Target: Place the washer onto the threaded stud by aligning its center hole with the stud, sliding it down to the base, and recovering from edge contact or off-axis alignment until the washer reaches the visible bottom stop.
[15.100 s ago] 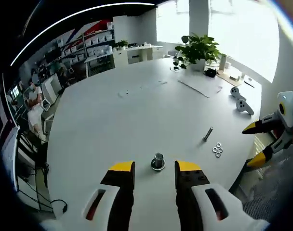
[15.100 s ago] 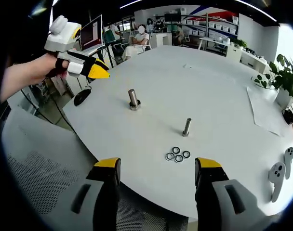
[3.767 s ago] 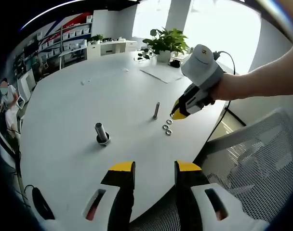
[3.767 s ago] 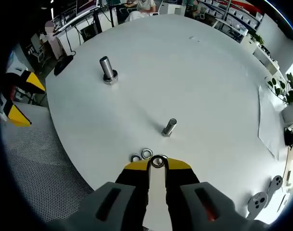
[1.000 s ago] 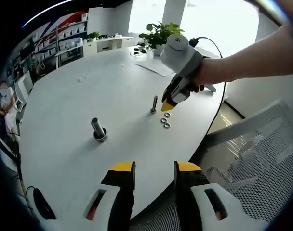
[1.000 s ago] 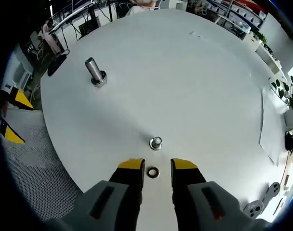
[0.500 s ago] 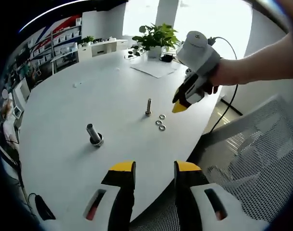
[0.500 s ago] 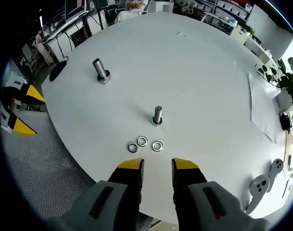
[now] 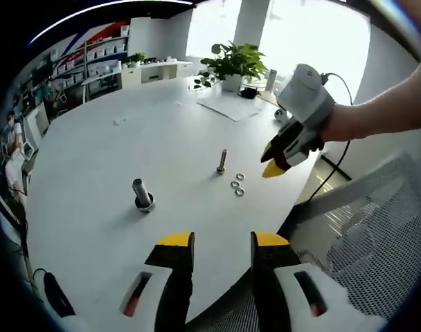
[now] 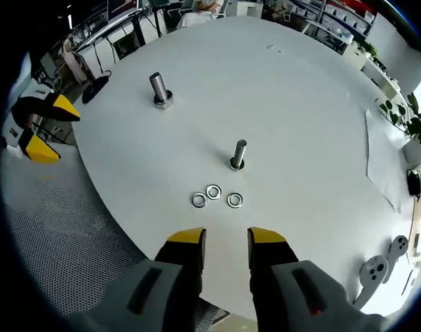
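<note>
White round table (image 10: 321, 104) carries two upright studs: a thick bolt (image 10: 159, 90) and a slimmer threaded stud (image 10: 237, 154) nearer its edge. Three loose washers (image 10: 214, 191) lie on the tabletop between that stud and the edge. Right gripper (image 10: 224, 239) and left gripper (image 9: 222, 241) both hover with jaws spread, holding nothing.

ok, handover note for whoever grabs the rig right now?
Left gripper: jaws open, empty, held back from the table edge.
Right gripper: jaws open, empty, above the near edge, pointing at the washers.
Three loose washers lie flat in a cluster in front of the thin stud. A washer looks seated at its base, though it is hard to tell. The thick stud stands apart, nearer the left gripper.
Left: pick a loose washer, centre its hole over a stud, slide it down to the base.
</note>
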Motion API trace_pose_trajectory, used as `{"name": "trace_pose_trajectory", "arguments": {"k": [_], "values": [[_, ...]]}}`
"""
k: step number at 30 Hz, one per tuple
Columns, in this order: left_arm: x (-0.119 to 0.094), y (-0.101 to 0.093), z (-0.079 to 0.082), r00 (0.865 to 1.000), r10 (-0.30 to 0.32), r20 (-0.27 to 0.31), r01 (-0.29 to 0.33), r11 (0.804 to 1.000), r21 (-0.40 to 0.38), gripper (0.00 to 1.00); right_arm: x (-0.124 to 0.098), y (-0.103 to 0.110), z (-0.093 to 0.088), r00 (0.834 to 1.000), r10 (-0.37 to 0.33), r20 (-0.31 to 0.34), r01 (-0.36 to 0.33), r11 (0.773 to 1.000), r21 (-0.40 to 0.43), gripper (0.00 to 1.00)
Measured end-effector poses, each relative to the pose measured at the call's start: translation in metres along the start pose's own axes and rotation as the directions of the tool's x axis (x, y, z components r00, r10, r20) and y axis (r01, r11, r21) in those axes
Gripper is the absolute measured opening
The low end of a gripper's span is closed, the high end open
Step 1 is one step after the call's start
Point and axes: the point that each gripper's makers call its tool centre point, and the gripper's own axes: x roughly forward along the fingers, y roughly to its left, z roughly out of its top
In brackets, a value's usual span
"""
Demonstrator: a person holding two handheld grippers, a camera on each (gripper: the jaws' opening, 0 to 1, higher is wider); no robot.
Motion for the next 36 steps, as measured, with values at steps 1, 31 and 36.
{"name": "trace_pose_trajectory", "arguments": {"k": [1,31,36], "values": [[-0.001,0.001,0.001,1.000,0.001,0.009,-0.001,1.000,-0.006,0.31,0.000,0.001,-0.001,1.000,0.004,0.006,-0.004,1.000,0.002,0.27],[-0.001,0.020,-0.013,0.994,0.106,-0.016,-0.105,0.994,0.040,0.29,0.022,-0.005,-0.003,0.990,0.117,0.076,-0.116,0.993,-0.027,0.25],[0.000,0.013,-0.010,0.996,0.083,-0.007,-0.083,0.996,0.020,0.29,0.023,-0.010,-0.001,0.992,0.111,0.059,-0.110,0.994,-0.007,0.25]]}}
